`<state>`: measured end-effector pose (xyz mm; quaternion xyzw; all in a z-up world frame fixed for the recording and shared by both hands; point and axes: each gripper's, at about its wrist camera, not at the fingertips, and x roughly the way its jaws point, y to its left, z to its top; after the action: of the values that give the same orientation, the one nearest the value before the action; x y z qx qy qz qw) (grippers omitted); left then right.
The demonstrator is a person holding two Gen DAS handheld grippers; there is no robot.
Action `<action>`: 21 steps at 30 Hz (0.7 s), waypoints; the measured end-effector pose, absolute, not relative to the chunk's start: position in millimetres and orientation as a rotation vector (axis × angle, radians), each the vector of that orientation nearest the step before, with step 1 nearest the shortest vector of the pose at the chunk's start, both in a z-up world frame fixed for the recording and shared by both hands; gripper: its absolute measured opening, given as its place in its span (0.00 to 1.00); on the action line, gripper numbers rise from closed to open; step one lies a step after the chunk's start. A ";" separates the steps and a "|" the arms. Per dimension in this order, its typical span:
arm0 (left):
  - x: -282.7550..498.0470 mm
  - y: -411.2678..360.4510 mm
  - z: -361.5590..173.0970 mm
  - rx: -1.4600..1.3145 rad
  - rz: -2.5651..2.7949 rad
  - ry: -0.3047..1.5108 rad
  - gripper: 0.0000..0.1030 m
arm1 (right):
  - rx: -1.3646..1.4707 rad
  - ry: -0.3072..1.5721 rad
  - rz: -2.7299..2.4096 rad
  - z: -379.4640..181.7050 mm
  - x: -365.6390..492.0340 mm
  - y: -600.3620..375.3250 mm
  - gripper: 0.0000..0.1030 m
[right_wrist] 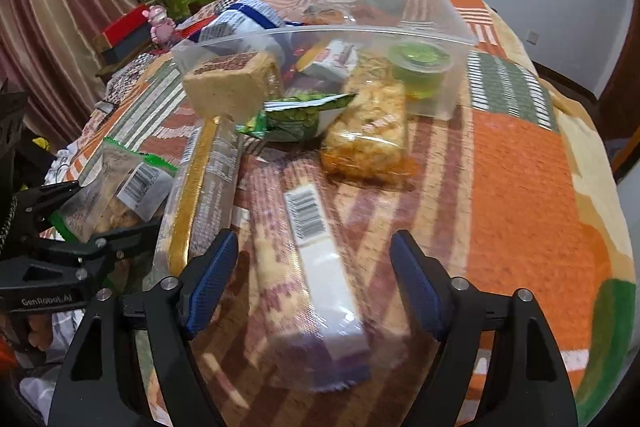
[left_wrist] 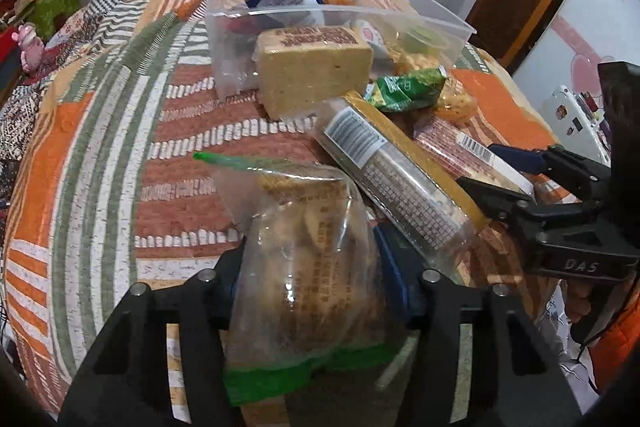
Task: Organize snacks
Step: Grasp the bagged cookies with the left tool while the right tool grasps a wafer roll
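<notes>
The clear plastic bin (right_wrist: pixel 436 23) is sitting at 12 o'clock in the right wrist view, on a bed covered by an orange, green and white patchwork quilt (right_wrist: pixel 528 187). Snacks are filling the bin: a blue-and-white packet (right_wrist: pixel 244 23), a green jelly cup (right_wrist: pixel 420 65) and a small white pack (right_wrist: pixel 332 61). A tan wrapped block (right_wrist: pixel 232 87) is leaning at the bin's near wall. Just in front, a green pouch (right_wrist: pixel 296 117) and a clear pack of orange crackers (right_wrist: pixel 368 135) are lying together. A long gold-edged biscuit pack (right_wrist: pixel 208 183) is running toward 7 o'clock. Open quilt is lying from 2 to 5 o'clock; the 9 o'clock side is crowded.

A white wall and striped curtain (right_wrist: pixel 52 27) are bounding the room; boxes and a pink toy (right_wrist: pixel 160 23) are resting at 10 o'clock.

The right tool (right_wrist: pixel 312 281) is standing spread, its blue pads either side of a long pack with a barcode label (right_wrist: pixel 320 275), with gaps showing on both sides. The left tool (left_wrist: pixel 310 263) is pinching a clear green-trimmed bag of biscuits (left_wrist: pixel 308 251), with both pads pressing its sides. In the left wrist view the right tool is showing at 3 o'clock.
</notes>
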<state>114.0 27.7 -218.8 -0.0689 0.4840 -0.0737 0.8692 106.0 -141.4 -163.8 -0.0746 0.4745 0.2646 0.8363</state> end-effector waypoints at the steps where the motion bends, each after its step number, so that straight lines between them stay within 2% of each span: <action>1: 113.0 28.3 -217.7 -0.137 -0.152 1.007 0.49 | -0.164 1.007 0.566 -164.7 106.1 -139.1 0.63; 3: 111.7 29.1 -215.6 -0.119 -0.142 0.998 0.48 | -0.181 1.004 0.566 -166.4 105.8 -135.9 0.48; 6: 108.3 29.5 -211.0 -0.103 -0.137 0.979 0.47 | -0.181 0.999 0.588 -165.2 102.3 -135.7 0.42; 21: 112.7 37.4 -158.1 -0.109 -0.132 0.841 0.47 | -0.120 0.911 0.552 -127.2 89.9 -166.9 0.41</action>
<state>112.7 37.4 -158.1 -0.0527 0.4077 -0.0641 0.9093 89.9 -166.9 -127.2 -0.0574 0.4340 0.2628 0.8598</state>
